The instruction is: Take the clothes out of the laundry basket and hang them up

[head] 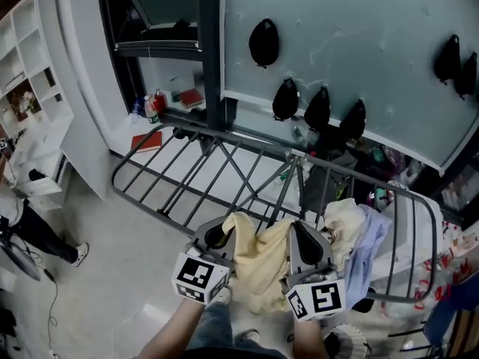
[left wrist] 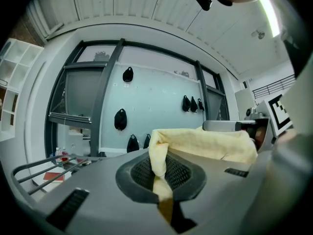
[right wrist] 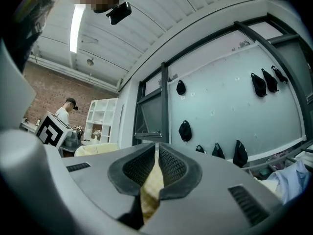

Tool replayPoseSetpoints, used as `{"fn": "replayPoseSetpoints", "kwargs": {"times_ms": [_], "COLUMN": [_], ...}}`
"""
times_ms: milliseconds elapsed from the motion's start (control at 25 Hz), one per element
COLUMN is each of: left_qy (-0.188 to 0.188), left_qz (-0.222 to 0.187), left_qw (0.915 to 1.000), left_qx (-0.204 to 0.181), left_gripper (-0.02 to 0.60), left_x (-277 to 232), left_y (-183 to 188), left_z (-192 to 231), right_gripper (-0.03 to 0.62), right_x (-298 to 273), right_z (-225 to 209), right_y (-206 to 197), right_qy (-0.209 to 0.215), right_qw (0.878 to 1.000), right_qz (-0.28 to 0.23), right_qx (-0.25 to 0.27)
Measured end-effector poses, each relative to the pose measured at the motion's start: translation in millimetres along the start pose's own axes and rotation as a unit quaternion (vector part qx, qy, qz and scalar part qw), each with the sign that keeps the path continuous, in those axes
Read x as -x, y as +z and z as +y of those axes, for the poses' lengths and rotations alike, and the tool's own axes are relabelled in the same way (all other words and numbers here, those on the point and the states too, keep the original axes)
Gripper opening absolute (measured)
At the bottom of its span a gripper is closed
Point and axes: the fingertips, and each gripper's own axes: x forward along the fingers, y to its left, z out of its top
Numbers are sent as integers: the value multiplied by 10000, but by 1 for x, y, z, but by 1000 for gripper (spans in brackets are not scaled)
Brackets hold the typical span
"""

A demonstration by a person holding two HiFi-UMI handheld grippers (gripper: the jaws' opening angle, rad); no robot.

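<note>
The left gripper is pressing its jaws together on one edge of a pale yellow cloth, a thin fold of it running down between the ribbed pads. The right gripper is pinching the opposite edge in the same way, jaws closed on a narrow strip of the fabric. Both grippers are pointing roughly level and side by side, and the cloth is sagging between them in a loose drape, its lower part hanging down towards the person's legs.

Just beyond the jaws, a dark grey drying rack is spreading its bars out flat; the yellow cloth is hanging at its near edge. On the rack's right side a cream garment and a light blue garment are lying over the bars, touching each other. A pale round object is showing at the lower right, possibly the laundry basket, though it is too cropped to tell.

Behind the rack, black hooks are sticking to a glass wall. A red book is lying on the floor at the left, near white shelves.
</note>
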Motion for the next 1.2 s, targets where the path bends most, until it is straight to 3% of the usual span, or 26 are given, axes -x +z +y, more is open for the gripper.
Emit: {"fn": "replayPoseSetpoints", "kwargs": {"times_ms": [880, 1200], "left_qy": [-629, -794], "left_qz": [133, 825], "left_qw": [9979, 9934], "left_qx": [88, 62], "left_gripper": [23, 25], "left_x": [-175, -217], "left_y": [5, -46], "left_z": [119, 129], "right_gripper": [26, 29], "right_x": [-181, -206], "right_z": [-106, -136], "right_y": [-11, -62], "right_qy": [-939, -1259], "right_qw": [9947, 9865], "right_qz": [235, 952], "right_qx": [339, 444]}}
